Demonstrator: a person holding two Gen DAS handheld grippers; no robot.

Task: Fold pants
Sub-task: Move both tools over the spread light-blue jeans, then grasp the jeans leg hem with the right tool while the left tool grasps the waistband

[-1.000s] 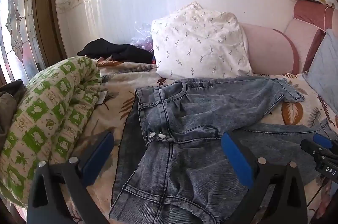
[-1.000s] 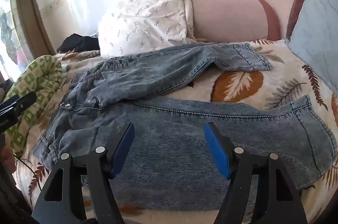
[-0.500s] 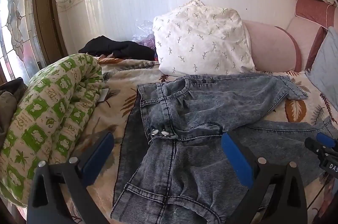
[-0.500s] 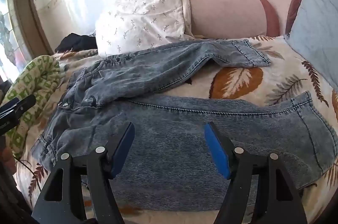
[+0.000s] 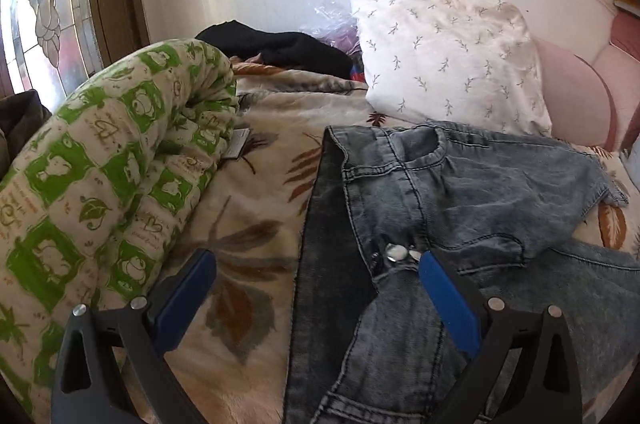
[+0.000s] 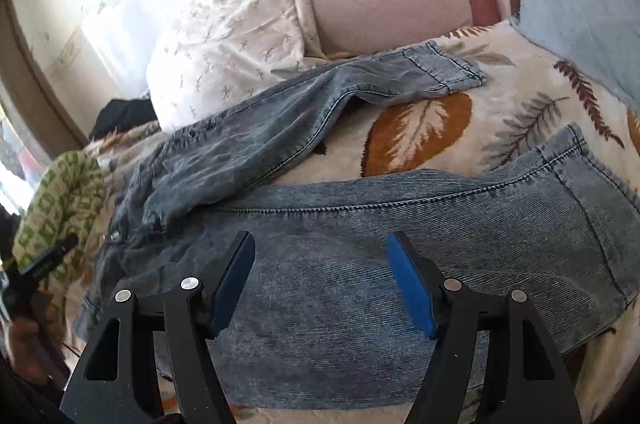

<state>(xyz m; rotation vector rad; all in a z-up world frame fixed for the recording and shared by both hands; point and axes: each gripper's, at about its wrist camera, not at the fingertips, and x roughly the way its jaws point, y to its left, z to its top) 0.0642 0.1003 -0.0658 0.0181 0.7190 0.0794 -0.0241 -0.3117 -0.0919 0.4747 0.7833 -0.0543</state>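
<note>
Both grippers tilt downward, low in their frames: the left gripper (image 5: 316, 296) gapes wide, the right gripper (image 6: 322, 284) likewise, neither holding anything.

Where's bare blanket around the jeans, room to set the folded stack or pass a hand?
Free: the blanket strip between the green quilt and the jeans waistband; also the leaf-print wedge between the two legs. Crowded: the far edge, with the white pillow and black clothes.

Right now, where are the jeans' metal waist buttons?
In the left wrist view, the metal buttons sit right of centre on the jeans, just beyond the left gripper's right finger.
</note>
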